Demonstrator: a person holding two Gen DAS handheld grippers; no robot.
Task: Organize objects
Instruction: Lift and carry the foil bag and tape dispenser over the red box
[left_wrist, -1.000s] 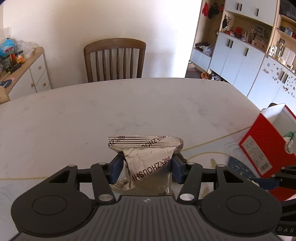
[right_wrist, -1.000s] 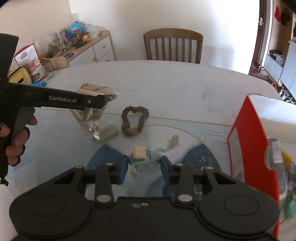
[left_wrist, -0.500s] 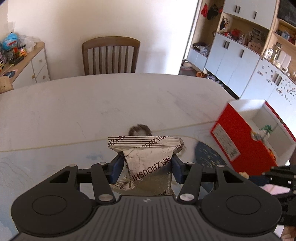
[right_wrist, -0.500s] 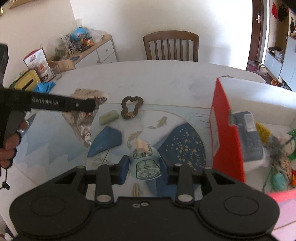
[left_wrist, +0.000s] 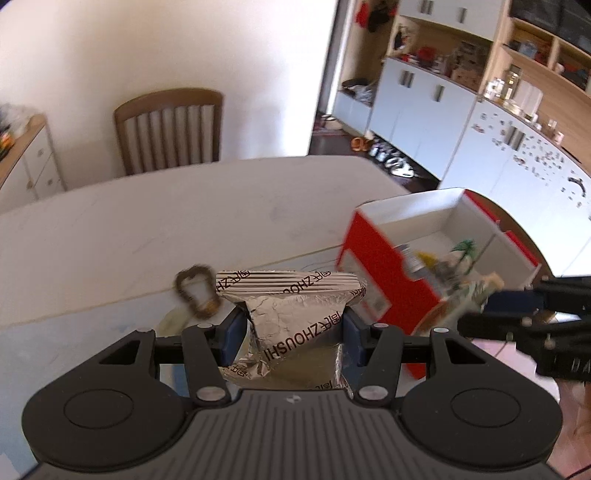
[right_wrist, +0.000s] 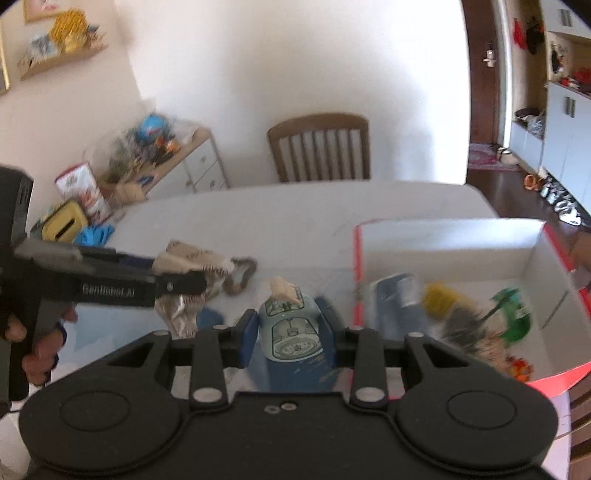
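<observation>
Two grippers are loaded at this moment, each clamped on one item above the table (left_wrist: 147, 229). The left gripper (left_wrist: 291, 332) grasps a crumpled foil packet (left_wrist: 295, 321) across its narrow waist, blue pads pressing both sides, so the wide printed top flares above the jaws and the packet cannot slide down through them. The right gripper (right_wrist: 291, 332) is clenched on a small pale-blue bottle (right_wrist: 291, 325) with a cream cap, held by its flat sides with the cap pointing away from the camera (a hold that keeps the body from rolling between the pads). Both items hang clear of the tabletop, which suggests a carry rather than a pick. Just to the right of each gripper stands a red box (right_wrist: 532, 266) with a white interior, open at the top and already holding several objects, among them a blue-labelled pack, something yellow and a green plastic piece; it is the likely destination for both items. A brown hair tie (left_wrist: 195, 295) lies on the table beyond the packet, not yet collected. A wooden chair (right_wrist: 321, 147) stands at the far edge.
</observation>
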